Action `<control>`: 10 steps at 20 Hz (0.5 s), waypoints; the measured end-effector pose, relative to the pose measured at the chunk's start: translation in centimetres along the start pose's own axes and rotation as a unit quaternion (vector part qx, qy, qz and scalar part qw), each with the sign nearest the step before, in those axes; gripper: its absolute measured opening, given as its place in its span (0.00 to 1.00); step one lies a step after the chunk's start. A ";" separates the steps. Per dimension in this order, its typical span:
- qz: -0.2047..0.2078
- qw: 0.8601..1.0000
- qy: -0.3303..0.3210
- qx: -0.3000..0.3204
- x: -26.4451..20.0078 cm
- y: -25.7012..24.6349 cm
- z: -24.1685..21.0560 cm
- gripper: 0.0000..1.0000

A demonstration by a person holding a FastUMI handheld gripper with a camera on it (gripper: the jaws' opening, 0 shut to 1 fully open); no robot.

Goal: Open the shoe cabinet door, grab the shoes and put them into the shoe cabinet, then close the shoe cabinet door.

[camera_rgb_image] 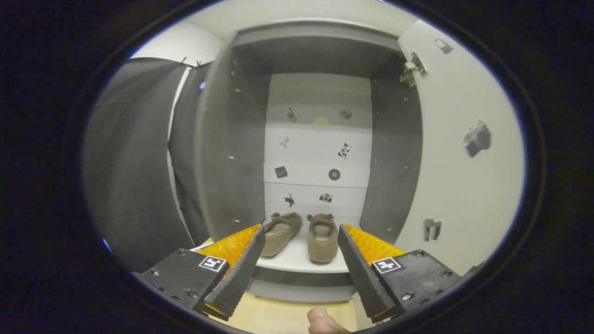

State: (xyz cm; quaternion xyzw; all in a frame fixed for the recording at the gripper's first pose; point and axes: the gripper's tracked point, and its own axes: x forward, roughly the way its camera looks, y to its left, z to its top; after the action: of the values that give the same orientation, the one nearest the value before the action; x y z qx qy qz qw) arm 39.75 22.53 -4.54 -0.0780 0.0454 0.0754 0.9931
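Observation:
The shoe cabinet point(320, 46) stands open ahead, grey inside with a white back panel carrying small stickers. Its white door point(459, 153) is swung out to the right of the opening. Two brown slipper-like shoes lie side by side on the white bottom shelf point(297, 260), heels toward me: the left shoe point(280, 232) angled, the right shoe point(322, 237) straight. My gripper point(301, 243) is open, its fingers spread wide in front of the shelf edge with nothing between them; the shoes sit just beyond the fingertips.
Black booth cloth point(134, 167) hangs left of the cabinet's grey side wall point(216, 153). A pale wood floor point(274, 317) lies below the cabinet base. A person's fingertip point(322, 321) shows at the bottom between the fingers.

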 end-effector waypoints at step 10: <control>0.016 0.999 -0.033 0.011 -24.9 -2.7 0.7 0.99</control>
State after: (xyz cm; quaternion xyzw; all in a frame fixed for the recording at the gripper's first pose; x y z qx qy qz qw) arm 15.68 16.48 -0.90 -0.0633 0.0149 0.0936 0.9935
